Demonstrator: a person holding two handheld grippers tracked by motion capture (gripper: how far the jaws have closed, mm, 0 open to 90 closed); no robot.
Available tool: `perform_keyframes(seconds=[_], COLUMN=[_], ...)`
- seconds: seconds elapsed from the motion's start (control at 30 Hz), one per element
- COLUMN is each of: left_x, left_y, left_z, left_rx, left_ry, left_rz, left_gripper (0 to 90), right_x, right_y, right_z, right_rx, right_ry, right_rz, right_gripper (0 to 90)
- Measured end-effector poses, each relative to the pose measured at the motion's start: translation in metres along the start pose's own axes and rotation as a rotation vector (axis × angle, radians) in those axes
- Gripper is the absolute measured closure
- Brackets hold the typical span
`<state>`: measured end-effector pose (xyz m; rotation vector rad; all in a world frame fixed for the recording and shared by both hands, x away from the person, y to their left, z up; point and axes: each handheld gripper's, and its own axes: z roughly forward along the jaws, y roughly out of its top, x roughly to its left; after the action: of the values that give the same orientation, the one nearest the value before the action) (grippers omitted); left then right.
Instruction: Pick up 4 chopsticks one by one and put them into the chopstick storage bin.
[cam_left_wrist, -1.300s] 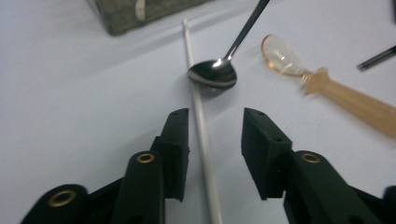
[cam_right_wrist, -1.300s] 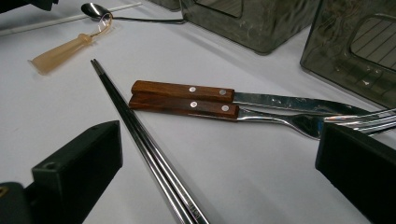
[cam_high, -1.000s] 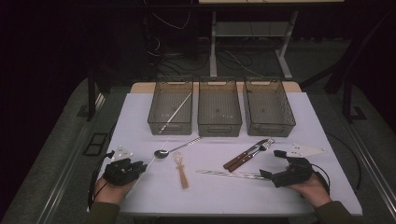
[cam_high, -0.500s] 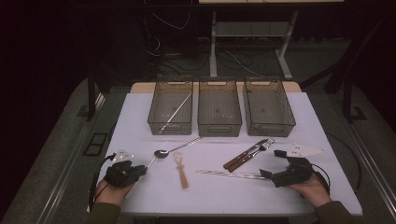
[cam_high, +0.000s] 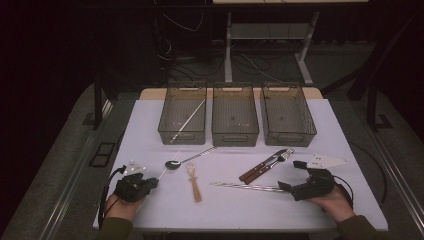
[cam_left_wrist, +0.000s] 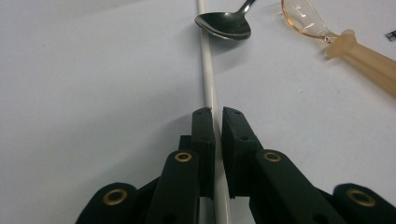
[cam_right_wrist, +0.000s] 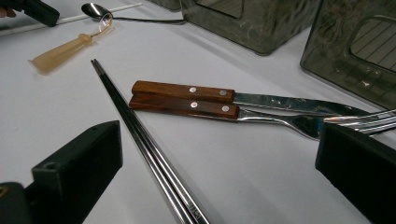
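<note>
The white stick (cam_left_wrist: 208, 79) lies flat on the white table (cam_high: 150, 125) near its front left corner, running from the left gripper (cam_left_wrist: 218, 122) toward the metal spoon (cam_left_wrist: 224, 24), whose bowl touches or just overlaps it. The left gripper's jaws have just been closing and now stand pressed on the stick's near end, one black jaw on each side of it. In the high view the left gripper (cam_high: 150, 183) sits low at the table's front left edge, held in the person's left hand (cam_high: 120, 205).

The right gripper (cam_right_wrist: 219, 154) rests near the front right edge with its jaws set wide apart, gripping nothing; the pair of metal chopsticks (cam_right_wrist: 144, 149) passes between them without touching either jaw. Just beyond lie a wooden-handled knife (cam_right_wrist: 187, 91) and a wooden-handled fork (cam_right_wrist: 196, 108), side by side and touching. A small spoon with a clear bowl and a pale handle (cam_left_wrist: 359, 49) lies just right of the metal spoon. Three mesh bins (cam_high: 235, 135) stand in a row along the back edge.
</note>
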<state>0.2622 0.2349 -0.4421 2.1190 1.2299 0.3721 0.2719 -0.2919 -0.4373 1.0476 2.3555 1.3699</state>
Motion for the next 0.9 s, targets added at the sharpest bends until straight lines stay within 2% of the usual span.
perform_keyframes(seconds=[0.1, 0.23, 0.47, 0.57, 0.9], left_x=[0.0, 0.003, 0.004, 0.004, 0.01], left_y=[0.0, 0.0, 0.002, 0.003, 0.006], left_z=[0.0, -0.001, -0.001, -0.002, -0.008], left_rx=[0.0, -0.004, 0.007, 0.01, -0.009], left_ry=[0.0, -0.02, -0.023, -0.003, -0.005], left_rz=[0.001, -0.023, -0.008, 0.008, -0.007], left_gripper=[84.3, 84.4, 84.4, 84.4, 84.4], right_x=[0.001, 0.0, 0.0, 0.0, 0.0], right_y=[0.0, 0.0, 0.0, 0.0, 0.0], right_z=[-0.001, -0.001, -0.002, -0.001, -0.001], right_rx=[-0.004, -0.006, -0.006, -0.005, -0.007], right_ry=[0.0, 0.001, 0.0, 0.0, 0.002], right_rz=[0.002, 0.003, 0.004, 0.003, 0.005], right_gripper=[0.8, 0.8, 0.9, 0.9, 0.9])
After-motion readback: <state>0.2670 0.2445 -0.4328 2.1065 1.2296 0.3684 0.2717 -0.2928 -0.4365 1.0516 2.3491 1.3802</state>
